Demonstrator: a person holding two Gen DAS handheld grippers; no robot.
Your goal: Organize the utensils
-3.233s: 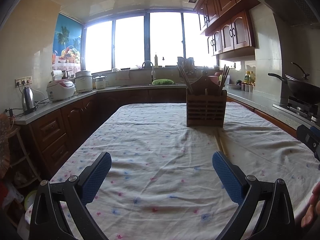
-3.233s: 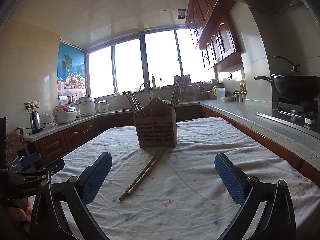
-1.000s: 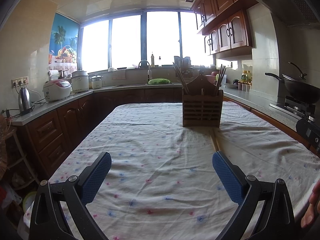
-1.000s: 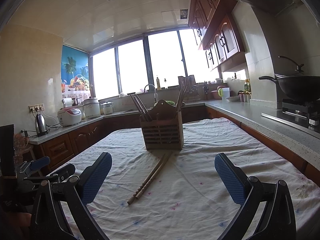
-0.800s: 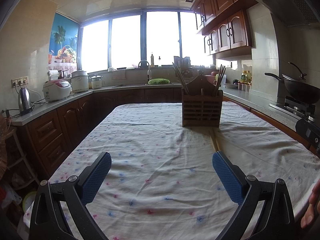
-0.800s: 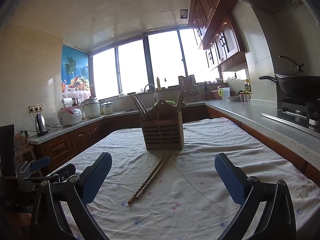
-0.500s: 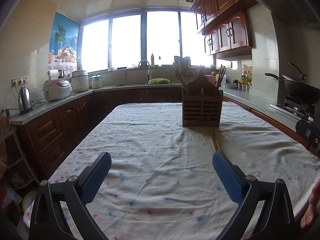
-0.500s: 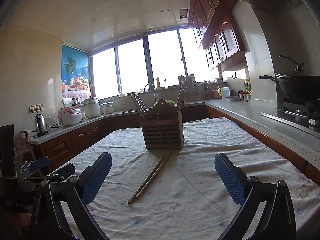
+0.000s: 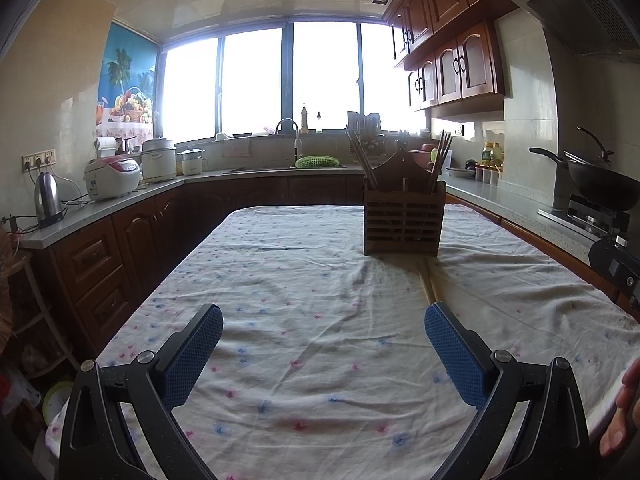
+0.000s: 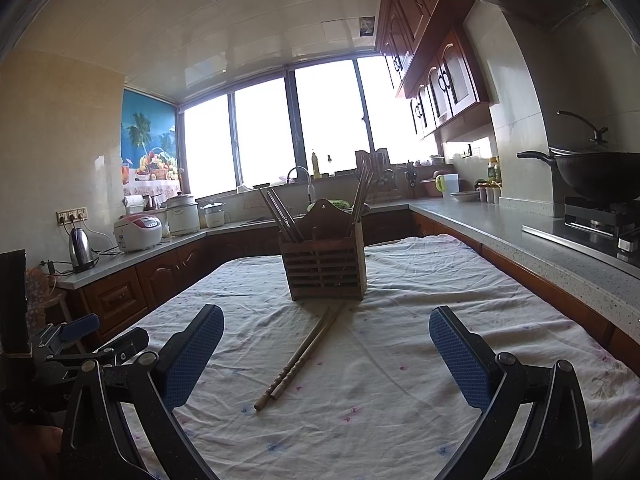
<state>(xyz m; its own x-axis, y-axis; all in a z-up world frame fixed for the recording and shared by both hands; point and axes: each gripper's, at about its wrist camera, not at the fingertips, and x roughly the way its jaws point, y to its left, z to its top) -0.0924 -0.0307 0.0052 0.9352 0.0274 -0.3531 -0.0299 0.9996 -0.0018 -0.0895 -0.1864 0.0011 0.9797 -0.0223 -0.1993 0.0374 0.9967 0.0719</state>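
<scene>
A dark wooden slatted utensil holder (image 10: 324, 268) stands on the cloth-covered table (image 10: 400, 400), with several chopsticks upright in its two side compartments. A pair of wooden chopsticks (image 10: 298, 360) lies flat on the cloth in front of it, pointing at its base. My right gripper (image 10: 326, 346) hovers open just above that pair, nothing between its blue pads. In the left wrist view the holder (image 9: 403, 222) is farther off and the loose pair (image 9: 428, 284) shows partly behind the right pad. My left gripper (image 9: 323, 340) is open and empty, left of the pair.
Counters wrap the room: a kettle (image 9: 47, 199) and rice cooker (image 9: 112, 178) on the left, a sink below the window at the back, a wok (image 10: 596, 174) on the stove at right. A person's fingers (image 9: 622, 412) show at the left view's right edge.
Over three seconds the right gripper drifted slightly nearer the holder and chopsticks. In the last second nothing has visibly moved; both grippers stayed open.
</scene>
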